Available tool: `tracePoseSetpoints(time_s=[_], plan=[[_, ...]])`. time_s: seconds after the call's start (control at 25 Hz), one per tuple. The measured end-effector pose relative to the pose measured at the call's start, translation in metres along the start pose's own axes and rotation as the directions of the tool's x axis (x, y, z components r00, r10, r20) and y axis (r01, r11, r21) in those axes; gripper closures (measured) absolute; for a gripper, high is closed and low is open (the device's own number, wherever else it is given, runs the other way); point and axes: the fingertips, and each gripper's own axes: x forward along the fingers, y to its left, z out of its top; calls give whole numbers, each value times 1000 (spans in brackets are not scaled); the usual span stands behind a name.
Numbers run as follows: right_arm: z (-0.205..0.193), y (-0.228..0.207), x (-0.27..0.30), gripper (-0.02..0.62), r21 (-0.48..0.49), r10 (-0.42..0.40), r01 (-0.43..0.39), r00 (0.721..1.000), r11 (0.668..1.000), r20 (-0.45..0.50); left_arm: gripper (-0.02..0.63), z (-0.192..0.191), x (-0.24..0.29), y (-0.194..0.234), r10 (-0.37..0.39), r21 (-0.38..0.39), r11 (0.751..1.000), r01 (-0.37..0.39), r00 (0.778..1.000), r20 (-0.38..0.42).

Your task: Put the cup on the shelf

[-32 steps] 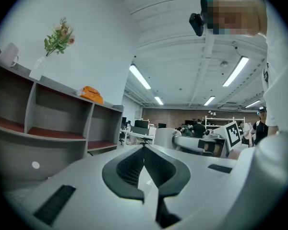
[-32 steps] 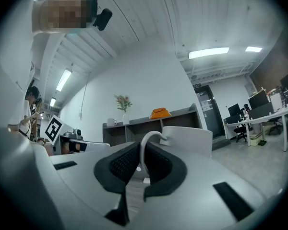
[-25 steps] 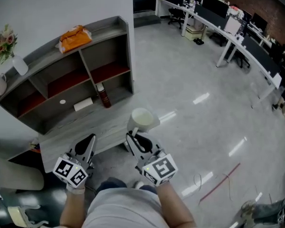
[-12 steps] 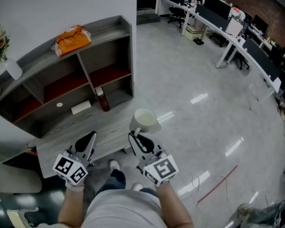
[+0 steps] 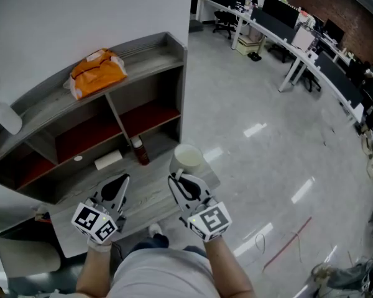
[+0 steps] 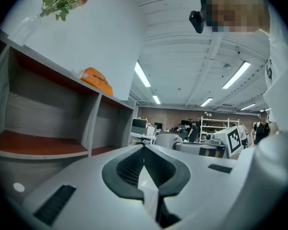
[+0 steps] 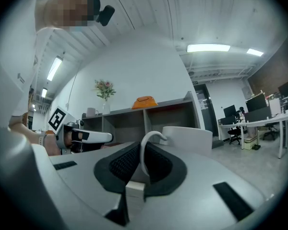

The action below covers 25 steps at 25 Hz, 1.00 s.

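Firstly, your right gripper (image 5: 180, 180): fingers were clamped on the thin handle (image 7: 148, 147) of the white cup (image 5: 188, 158), pads almost meeting with only that loop between them. The cup body sat upright just beyond the fingertips, mouth up, not yet on the shelf.

Your left gripper (image 5: 119, 184): fingers were closed pad to pad, with nothing between them. It was held level with the right one, apart on its left side.

Ahead of both sets of fingers stood the grey shelf unit (image 5: 155, 47), with red-floored compartments.
- An orange bag (image 5: 97, 72) lay on the top board, beyond the left fingertips.
- A dark bottle (image 5: 140, 151) with a pale cap stood in a lower compartment, beyond the gap between your two grippers.
- A white roll (image 5: 107, 160) lay just beyond the left fingertips.

Under both grippers ran a low grey table (image 5: 150, 194). Office desks (image 5: 280, 27) stood well beyond the right fingers.
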Motion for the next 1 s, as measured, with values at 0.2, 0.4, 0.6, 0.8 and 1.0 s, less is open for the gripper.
tracePoseSetpoints(time_s=[0.2, 0.4, 0.6, 0.8, 1.0], plan=[[-4, -8, 48, 557, -21, -18, 18, 1000, 1000, -5, 591, 6, 11, 37, -47, 5, 999, 47, 999, -7], [-7, -17, 93, 557, -61, -18, 17, 1000, 998, -11, 591, 3, 12, 66, -90, 5, 996, 90, 996, -31], [-9, -30, 131, 557, -114, 29, -32, 999, 993, -22, 591, 6, 9, 91, -69, -23, 997, 68, 997, -21], [-16, -45, 165, 557, -140, 96, -102, 994, 985, -53, 591, 5, 5, 108, -28, -47, 999, 26, 999, -28], [-27, -56, 194, 557, -160, 191, -202, 978, 966, -81, 591, 4, 1, 119, 55, -71, 996, -57, 998, -26]])
